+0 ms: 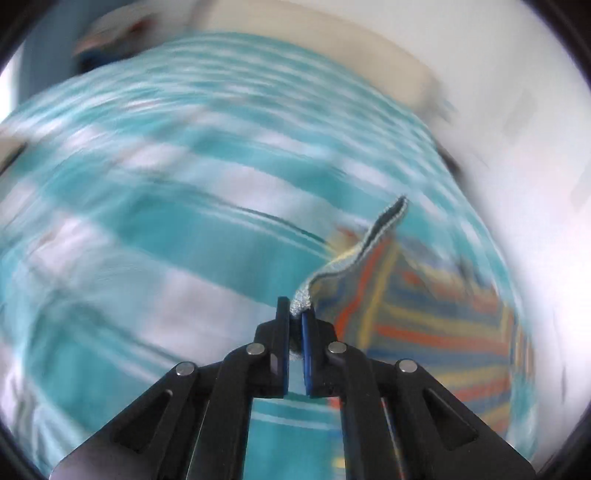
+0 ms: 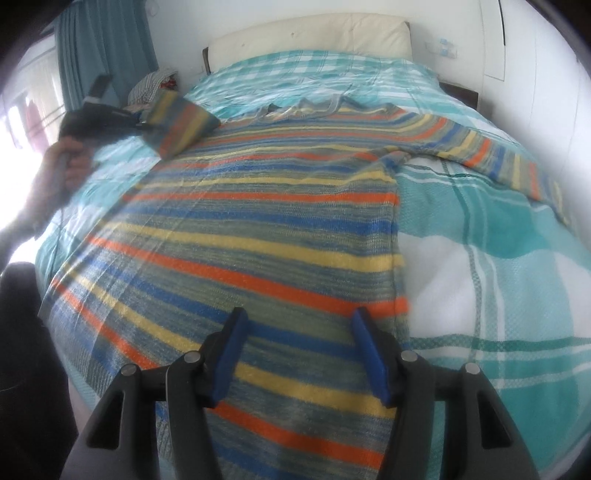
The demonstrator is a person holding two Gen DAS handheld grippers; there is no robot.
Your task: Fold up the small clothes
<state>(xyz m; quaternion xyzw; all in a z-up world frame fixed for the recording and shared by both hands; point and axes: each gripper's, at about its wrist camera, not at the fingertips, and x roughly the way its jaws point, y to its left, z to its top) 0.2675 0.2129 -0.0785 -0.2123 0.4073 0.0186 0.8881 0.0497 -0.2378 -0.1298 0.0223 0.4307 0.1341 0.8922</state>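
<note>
Left wrist view: the left gripper (image 1: 295, 314) was clenched on the cuff of one striped sweater (image 1: 424, 317), lifted over a teal checked bedspread (image 1: 166, 229); the rest was blurred. Right wrist view: the right gripper (image 2: 299, 332) hovered released above the hem of the sweater, spread flat mid-bed, with bare bedspread to its right; one sleeve lay outstretched toward the bed's right edge, the other was raised at left. One cream headboard (image 2: 314, 33); no legible writing.

Bedspread (image 2: 498, 229) right of sweater (image 2: 258, 229) bare, passable.
</note>
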